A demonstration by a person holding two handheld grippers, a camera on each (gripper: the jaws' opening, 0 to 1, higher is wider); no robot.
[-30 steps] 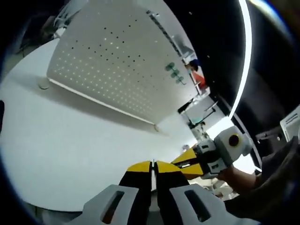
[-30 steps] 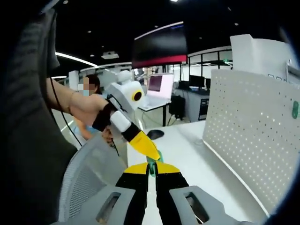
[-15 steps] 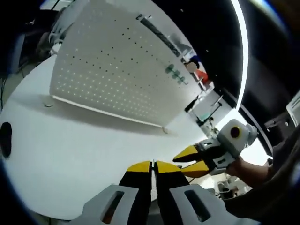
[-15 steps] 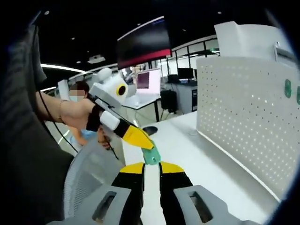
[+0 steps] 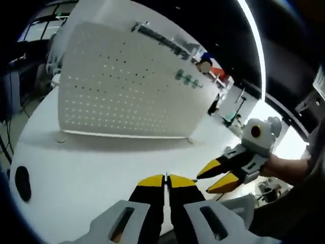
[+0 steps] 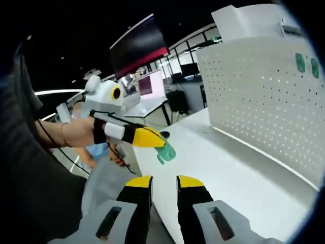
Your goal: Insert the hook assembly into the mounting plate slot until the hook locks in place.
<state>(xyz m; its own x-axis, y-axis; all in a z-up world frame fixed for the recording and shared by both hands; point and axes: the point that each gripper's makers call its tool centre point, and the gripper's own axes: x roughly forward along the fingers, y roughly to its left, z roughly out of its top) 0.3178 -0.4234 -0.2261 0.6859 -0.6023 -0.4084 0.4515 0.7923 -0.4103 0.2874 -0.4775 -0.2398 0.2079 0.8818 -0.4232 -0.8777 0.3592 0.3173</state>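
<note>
Released from the right gripper [image 6: 158,179], whose jaws now stand parted, the green hook assembly [image 6: 166,152] hangs pinched in the left gripper [image 6: 163,143], out over the white counter's [image 6: 228,173] edge. Well apart, the white pegboard mounting plate [image 5: 117,91] stands upright on the counter with three green hooks [image 5: 187,79] near its top.

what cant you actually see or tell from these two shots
- Green hook, right gripper view: its clamped end is hidden inside the left gripper.
- Green hooks on pegboard, left gripper view: too small to tell shape.
- Pegboard, right gripper view: cut off by the edge; slots unresolved.
</note>
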